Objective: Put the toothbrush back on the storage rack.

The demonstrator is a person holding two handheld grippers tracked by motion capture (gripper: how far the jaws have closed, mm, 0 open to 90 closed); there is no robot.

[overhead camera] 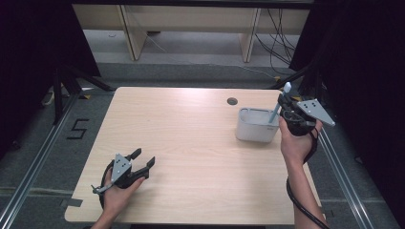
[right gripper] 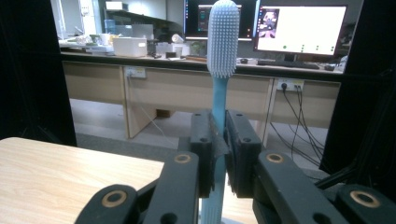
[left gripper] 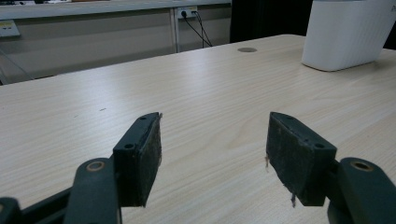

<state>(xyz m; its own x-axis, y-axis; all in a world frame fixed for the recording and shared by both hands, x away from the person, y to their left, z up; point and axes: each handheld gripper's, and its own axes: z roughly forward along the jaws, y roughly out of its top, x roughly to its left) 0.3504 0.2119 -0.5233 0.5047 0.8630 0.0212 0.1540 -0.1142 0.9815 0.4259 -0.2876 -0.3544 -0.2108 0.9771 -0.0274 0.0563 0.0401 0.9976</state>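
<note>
Toothbrush (right gripper: 219, 70) first: the pale blue brush stands upright, bristle head on top, clamped by its handle between the closed jaws of the right gripper (overhead camera: 289, 113), out toward three o'clock on the table (overhead camera: 191, 157) from where I stand behind the person. In the high view its lower end appears to dip into the white holder (overhead camera: 257, 125), a squat tub sitting just inboard of that hand, though I can't tell whether the tip touches the bottom or hangs free inside. To my eye the step in hand is either seating the brush in the tub or drawing it out, and in both cases the same care applies: keep the handle near vertical, move straight along its own length, and don't let it lever against the rim, since the light tub could tip or slide toward the table's edge. The grip sits low on the handle, so the long head above may wobble; a slow, steady wrist would help. If the brush is going in, I'd release only once the end rests on something. The left gripper (overhead camera: 141, 161) lies idle near seven o'clock, jaws spread wide with nothing between them, well apart from the tub; it could come across to steady the tub's wall if needed.
</note>
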